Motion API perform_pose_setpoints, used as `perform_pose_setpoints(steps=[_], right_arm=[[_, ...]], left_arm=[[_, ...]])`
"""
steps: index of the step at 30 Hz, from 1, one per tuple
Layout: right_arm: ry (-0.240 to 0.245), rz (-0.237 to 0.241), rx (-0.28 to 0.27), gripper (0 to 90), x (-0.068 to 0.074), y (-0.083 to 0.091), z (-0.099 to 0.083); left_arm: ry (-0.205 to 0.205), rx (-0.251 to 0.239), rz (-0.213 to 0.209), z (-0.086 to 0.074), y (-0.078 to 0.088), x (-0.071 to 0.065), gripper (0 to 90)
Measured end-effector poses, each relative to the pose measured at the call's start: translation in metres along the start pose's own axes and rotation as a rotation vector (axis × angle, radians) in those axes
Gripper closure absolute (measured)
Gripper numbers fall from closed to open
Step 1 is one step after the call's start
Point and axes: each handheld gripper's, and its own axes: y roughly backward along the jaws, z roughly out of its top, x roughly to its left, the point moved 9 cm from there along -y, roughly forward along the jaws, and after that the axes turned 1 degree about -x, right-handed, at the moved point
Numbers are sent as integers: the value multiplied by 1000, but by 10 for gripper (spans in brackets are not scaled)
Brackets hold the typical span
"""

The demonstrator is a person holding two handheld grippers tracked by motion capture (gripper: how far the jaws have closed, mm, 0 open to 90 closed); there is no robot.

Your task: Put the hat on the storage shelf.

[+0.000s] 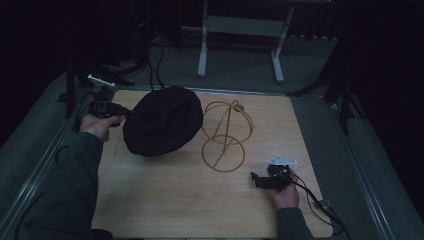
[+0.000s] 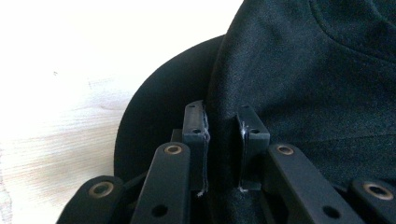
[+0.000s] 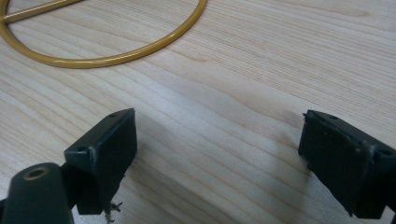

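Left gripper (image 2: pixel 219 154) clamps hat (image 1: pixel 162 120) brim. Carry it toward wire stand (image 1: pixel 226 135) at 3 o'clock, crown centred. Right gripper (image 3: pixel 217 158) gapes, empty.

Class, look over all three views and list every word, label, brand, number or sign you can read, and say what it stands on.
None: no readable text in any view.
The black hat, held in the left claw, shows plain fabric and stitching.
The gold wire stand and the wooden table bear no print.
The open right claw is unmarked.
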Motion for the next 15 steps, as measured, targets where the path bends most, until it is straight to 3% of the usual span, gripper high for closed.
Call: perform_pose_setpoints(steps=[4,15], right_arm=[[0,0,0,115,0,0,0],[0,0,0,115,0,0,0]], left_arm=[[2,-4,-17,1,-2,-2,773],[-12,-7,-11,8,0,-10,771]])
